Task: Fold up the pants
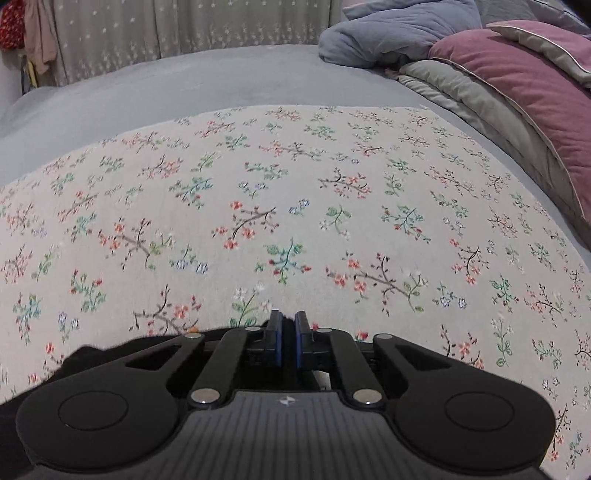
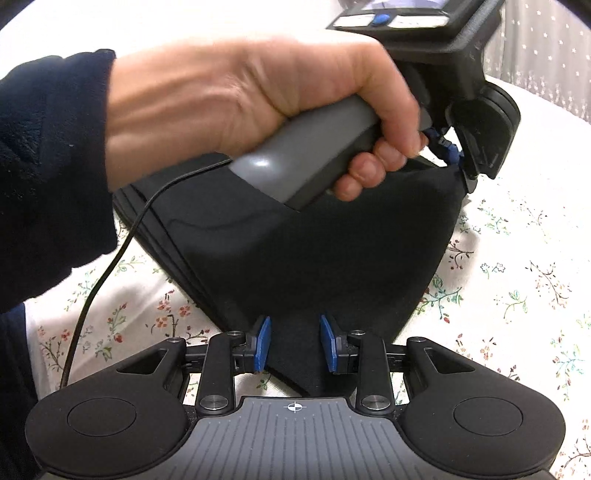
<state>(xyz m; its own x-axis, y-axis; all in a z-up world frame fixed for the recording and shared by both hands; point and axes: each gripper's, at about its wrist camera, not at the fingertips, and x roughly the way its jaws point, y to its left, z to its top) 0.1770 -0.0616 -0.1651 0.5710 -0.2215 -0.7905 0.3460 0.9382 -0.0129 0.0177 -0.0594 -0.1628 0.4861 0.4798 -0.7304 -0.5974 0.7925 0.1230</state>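
The black pants (image 2: pixel 314 240) lie folded in layers on a floral sheet (image 2: pixel 517 288). In the right wrist view my right gripper (image 2: pixel 295 343) has its blue pads a little apart at the near corner, and thick black cloth fills the gap. A person's hand (image 2: pixel 240 96) holds my left gripper (image 2: pixel 457 164), which is shut on the far right corner and lifts it slightly. In the left wrist view the left gripper (image 1: pixel 289 332) shows its pads almost together. A dark edge of the pants (image 1: pixel 81 358) shows beside its left linkage; the pinched cloth itself is hidden.
The floral sheet (image 1: pixel 295 184) covers a grey-blue bed. A mauve pillow (image 1: pixel 517 92) and a blue blanket (image 1: pixel 388 33) are piled at the far right. A curtain (image 1: pixel 184 33) hangs behind. A thin black cable (image 2: pixel 107 273) trails from the left gripper's handle.
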